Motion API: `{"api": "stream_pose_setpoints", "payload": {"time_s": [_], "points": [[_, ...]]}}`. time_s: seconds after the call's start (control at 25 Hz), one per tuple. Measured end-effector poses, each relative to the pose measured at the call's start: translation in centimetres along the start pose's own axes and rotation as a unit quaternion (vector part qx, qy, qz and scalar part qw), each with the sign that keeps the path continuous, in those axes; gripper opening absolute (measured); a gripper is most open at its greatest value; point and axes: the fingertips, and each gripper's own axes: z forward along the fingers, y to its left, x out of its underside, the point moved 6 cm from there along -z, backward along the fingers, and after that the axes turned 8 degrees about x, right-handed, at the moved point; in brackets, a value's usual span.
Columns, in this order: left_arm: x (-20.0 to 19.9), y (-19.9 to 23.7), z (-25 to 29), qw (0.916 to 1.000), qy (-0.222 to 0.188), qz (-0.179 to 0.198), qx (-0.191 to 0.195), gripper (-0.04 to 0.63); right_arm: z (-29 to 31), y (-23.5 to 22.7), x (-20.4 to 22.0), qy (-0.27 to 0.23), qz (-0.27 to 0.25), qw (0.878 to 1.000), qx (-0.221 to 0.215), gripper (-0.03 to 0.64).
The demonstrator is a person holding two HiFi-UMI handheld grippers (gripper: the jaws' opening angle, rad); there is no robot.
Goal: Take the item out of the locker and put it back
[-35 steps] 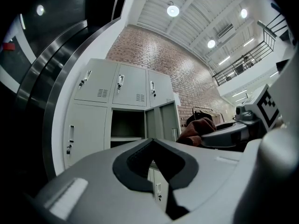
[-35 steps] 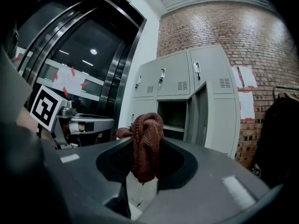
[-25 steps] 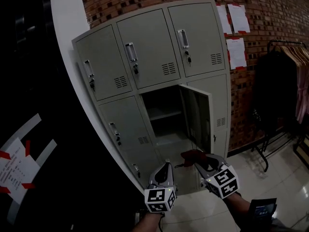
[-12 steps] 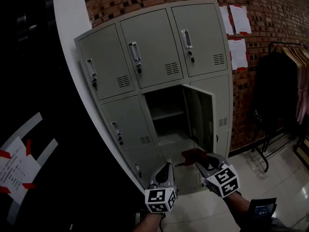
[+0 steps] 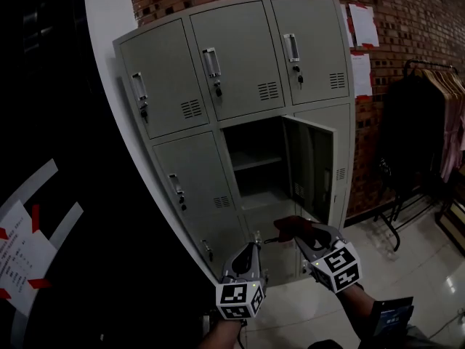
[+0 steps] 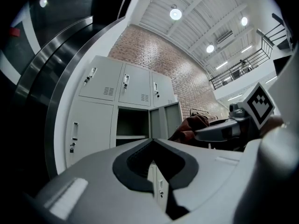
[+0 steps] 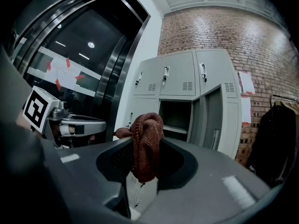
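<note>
While the grey locker [image 5: 240,100] stands against the brick wall [image 5: 407,6] with one lower compartment [image 5: 254,167] open and its door [image 5: 314,167] swung aside, both grippers hang in front of that opening, slightly below it. The right gripper [image 5: 295,233] has its fingers pinching a reddish-brown knitted cloth [image 7: 145,130], which is outside the locker, just short of the open compartment. The left gripper [image 5: 251,249] has its fingers pressed together on nothing. The likely trouble is the cloth's loose hanging end catching the door edge or compartment lip, pulling free and dropping to the floor [image 5: 421,267].
</note>
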Motion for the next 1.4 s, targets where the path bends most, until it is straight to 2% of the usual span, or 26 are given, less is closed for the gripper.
{"api": "stream_pose_setpoints", "payload": {"time_s": [0.24,0.52,0.76,1.08,1.24,1.4], "points": [[0.3,2.1,1.4,1.0,-0.003,-0.006,0.005,0.0,2.6,-0.2,-0.1,0.003,-0.001,1.0,0.008,0.118],[0.4,4.9,7.1,1.0,-0.005,0.005,0.001,0.0,8.0,-3.4,-0.1,-0.011,0.002,1.0,0.004,0.118],[-0.9,7.9,13.1,0.9991,-0.01,0.027,-0.029,0.0,14.5,-7.1,-0.9,-0.035,0.007,0.999,-0.023,0.118],[0.4,10.6,19.3,0.9977,-0.003,0.034,-0.059,0.0,21.8,-10.3,-0.5,-0.053,0.009,0.997,-0.059,0.118],[0.8,12.6,21.6,0.9978,-0.002,0.032,-0.058,0.0,24.9,-11.0,-0.6,-0.054,0.006,0.997,-0.061,0.12],[1.6,15.6,24.1,0.9986,-0.007,0.029,-0.044,0.0,28.9,-11.6,-0.7,-0.051,0.0,0.998,-0.045,0.12]]}}
